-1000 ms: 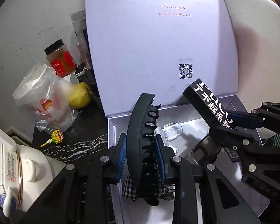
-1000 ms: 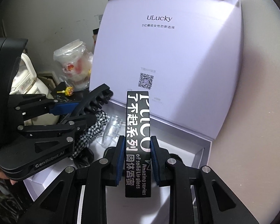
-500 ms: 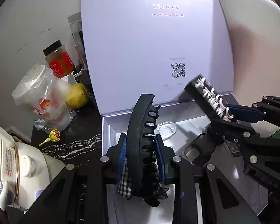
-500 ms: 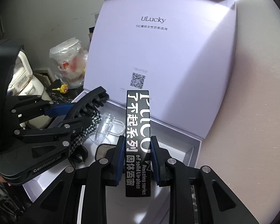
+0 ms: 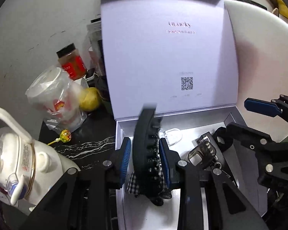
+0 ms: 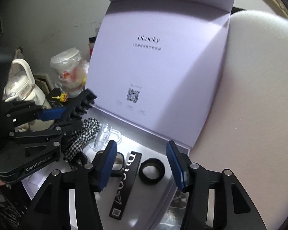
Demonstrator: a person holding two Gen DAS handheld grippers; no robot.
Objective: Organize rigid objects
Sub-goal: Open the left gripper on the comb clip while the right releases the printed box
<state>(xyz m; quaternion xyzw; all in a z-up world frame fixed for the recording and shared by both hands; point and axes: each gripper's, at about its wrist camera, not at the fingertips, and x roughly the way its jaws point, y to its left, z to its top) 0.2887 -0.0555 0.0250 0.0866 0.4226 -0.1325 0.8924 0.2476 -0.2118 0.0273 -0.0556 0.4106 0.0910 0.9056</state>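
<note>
An open white gift box (image 5: 119, 134) stands with its lilac lid (image 5: 163, 57) upright. My left gripper (image 5: 144, 147) is shut on a black hair claw clip (image 5: 146, 134), held upright over the box's left end above a checkered cloth (image 6: 82, 136). My right gripper (image 6: 142, 153) hangs over the box's right part with its jaws opening and nothing between the pads. Under it a long black printed carton (image 6: 124, 184) lies flat in the box (image 6: 180, 149), beside a black ring (image 6: 151, 170). A clear plastic piece (image 6: 103, 136) and dark-lensed glasses (image 5: 201, 153) lie there too.
Left of the box, on a dark marbled top, are a red-labelled jar (image 5: 72, 61), a bagged cup (image 5: 53, 99), a yellow fruit (image 5: 90, 99), a lollipop (image 5: 65, 136) and a white kettle (image 5: 15, 159). A pale rounded cushion (image 6: 249, 95) rises at the right.
My right gripper has opened and let go of the black carton, which now lies flat in the box. The left gripper still holds the claw clip in nearly the same place.
</note>
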